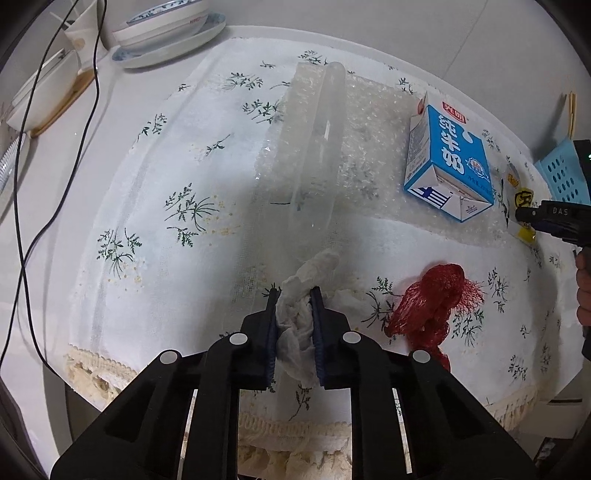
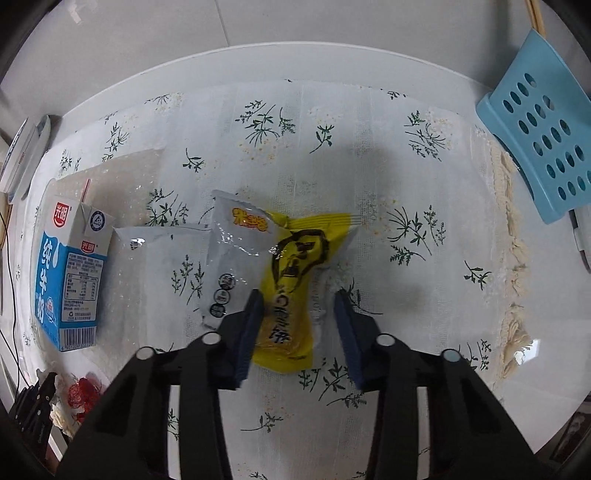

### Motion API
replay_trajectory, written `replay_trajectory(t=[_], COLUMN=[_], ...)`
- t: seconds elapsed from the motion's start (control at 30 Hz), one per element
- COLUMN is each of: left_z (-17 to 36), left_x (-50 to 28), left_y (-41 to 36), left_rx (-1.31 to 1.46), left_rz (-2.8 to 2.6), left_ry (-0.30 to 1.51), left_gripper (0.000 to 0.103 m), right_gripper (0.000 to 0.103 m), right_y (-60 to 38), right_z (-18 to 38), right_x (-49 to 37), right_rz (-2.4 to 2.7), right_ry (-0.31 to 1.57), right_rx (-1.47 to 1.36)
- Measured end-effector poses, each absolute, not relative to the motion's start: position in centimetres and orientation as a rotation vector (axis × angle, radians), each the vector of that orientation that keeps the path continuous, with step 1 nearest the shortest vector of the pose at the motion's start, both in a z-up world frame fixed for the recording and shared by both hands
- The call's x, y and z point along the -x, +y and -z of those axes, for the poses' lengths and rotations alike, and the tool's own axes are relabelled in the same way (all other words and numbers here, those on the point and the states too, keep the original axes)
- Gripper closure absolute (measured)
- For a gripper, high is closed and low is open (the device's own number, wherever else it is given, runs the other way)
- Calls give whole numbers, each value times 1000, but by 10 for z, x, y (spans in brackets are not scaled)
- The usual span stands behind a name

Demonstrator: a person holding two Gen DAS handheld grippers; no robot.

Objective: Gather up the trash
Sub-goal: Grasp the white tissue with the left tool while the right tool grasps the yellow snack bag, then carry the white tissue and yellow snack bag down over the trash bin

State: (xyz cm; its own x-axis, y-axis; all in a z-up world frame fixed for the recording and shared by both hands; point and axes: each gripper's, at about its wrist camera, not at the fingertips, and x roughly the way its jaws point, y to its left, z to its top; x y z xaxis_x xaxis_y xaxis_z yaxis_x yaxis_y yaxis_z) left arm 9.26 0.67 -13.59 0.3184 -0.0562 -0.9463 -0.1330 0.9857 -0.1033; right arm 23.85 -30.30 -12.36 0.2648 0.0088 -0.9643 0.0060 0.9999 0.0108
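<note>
My left gripper (image 1: 294, 293) is shut on a crumpled white tissue (image 1: 295, 325) above the floral tablecloth. A red mesh net (image 1: 430, 306) lies just to its right. A blue milk carton (image 1: 448, 162) lies on a sheet of bubble wrap (image 1: 332, 147); the carton also shows in the right wrist view (image 2: 70, 273). My right gripper (image 2: 297, 299) is open, its fingers on either side of a yellow snack wrapper (image 2: 291, 291) on the cloth. A clear silver wrapper (image 2: 236, 251) lies just left of the yellow one.
Stacked bowls and plates (image 1: 166, 33) stand at the far left of the table, with a black cable (image 1: 22, 206) trailing past them. A blue perforated basket (image 2: 539, 125) sits at the table's far right edge. The round table's rim (image 2: 295, 51) curves behind.
</note>
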Motion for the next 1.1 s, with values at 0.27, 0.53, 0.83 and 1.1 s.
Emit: replay_trajectory(t=[0.27,0.53,0.83,1.1], left_z=[132,126,116,105], left_x=[-89,-81,-73,-59], left_y=[8,8,8,11], left_rx=[182,181,175,172], left_rz=[-43,-31,-14,5], left_ry=[1233,1221,1196,1172], left_gripper=[91,91,91,91], right_gripper=[84,86,86,86], right_y=[-302,-308,-308,-304], right_z=[119,106,79,63], right_x=[-248,-240,-210,-189], right_rz=[13,12,11,6], right_ry=[1302,1272,1216,1171], right_rx=[-27,-31,-19,-15])
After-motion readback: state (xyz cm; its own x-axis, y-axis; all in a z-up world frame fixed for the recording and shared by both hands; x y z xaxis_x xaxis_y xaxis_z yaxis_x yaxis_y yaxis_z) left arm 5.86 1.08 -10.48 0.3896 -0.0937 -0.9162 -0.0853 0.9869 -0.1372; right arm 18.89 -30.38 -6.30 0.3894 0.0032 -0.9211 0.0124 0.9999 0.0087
